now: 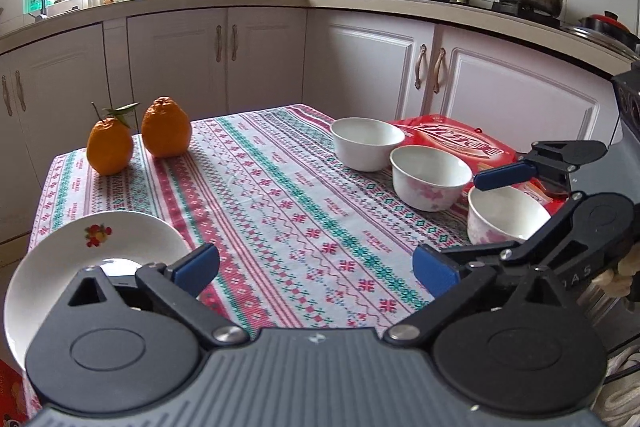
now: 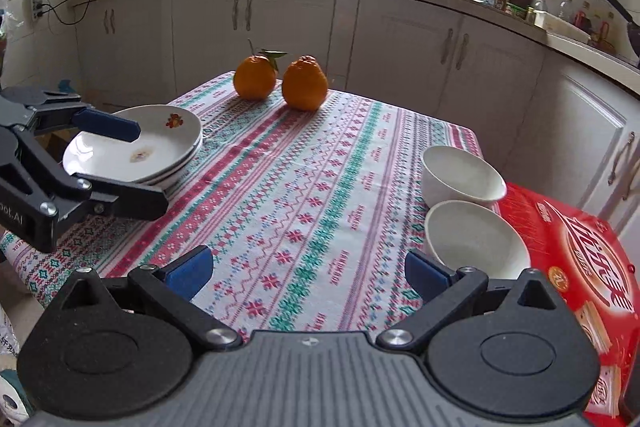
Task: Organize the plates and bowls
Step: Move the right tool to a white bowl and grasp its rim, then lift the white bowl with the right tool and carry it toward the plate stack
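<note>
The cloth covering the bench carries red, teal and pink bands of stitched-looking motifs on white. On it, the white plates bear a small red-and-yellow fruit print. Beside the red box, one bowl is plain white and two show pink blossoms. Two oranges glow deep orange. The fingers' pads are blue.

The left gripper reads "pot.AI"; the red box shows "12".
</note>
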The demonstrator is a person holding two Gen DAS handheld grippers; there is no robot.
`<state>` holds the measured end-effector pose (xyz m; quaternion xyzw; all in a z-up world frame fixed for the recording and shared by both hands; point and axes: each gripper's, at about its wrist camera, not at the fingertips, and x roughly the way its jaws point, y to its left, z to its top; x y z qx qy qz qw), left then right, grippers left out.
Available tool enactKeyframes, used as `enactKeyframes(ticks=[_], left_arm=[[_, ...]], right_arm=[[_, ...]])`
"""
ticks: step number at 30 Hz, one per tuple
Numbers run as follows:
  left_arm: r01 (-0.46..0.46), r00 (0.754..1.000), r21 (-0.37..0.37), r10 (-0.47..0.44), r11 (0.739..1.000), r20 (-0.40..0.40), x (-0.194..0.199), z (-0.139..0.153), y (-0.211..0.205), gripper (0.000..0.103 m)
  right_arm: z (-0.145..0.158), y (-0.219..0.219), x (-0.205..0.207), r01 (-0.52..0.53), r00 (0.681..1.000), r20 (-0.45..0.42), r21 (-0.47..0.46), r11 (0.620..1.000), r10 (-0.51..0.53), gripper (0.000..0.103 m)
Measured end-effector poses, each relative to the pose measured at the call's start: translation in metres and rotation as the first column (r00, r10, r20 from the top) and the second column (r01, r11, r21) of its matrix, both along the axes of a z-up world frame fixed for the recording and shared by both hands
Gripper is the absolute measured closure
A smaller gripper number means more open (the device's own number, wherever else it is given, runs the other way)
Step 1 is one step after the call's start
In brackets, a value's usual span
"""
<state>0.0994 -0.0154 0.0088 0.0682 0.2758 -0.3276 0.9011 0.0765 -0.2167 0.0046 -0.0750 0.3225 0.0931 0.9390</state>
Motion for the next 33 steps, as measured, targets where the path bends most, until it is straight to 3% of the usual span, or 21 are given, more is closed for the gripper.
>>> enactKeyframes(ticks=[7,14,21,33], left_arm=[[0.107,0.994,0.021,-0.107,0.994,-0.011,-0.017,-0.019,-0.057,0.001],[0.253,0.967,0.061,-0.253,0.965,-0.007,-0.026,-0.034,-0.116,0.001],[0.349,0.937,0.098,-0.35,0.932,-0.003,-0.036,-0.047,-0.16,0.001],[0.369,0.929,0.085,-0.369,0.925,-0.023,-0.039,-0.053,-0.179,0.003]], right_arm=[[0.001,-0.056,-0.02,0.13,0.991,0.013,0.021,0.991,-0.131,0.0],[-0.008,-0.102,-0.033,0.229,0.973,-0.02,0.047,0.972,-0.228,0.0],[-0.019,-0.13,-0.035,0.235,0.971,-0.067,0.12,0.965,-0.228,0.0],[-0.018,-0.156,-0.025,0.222,0.974,-0.089,0.212,0.952,-0.208,0.005]])
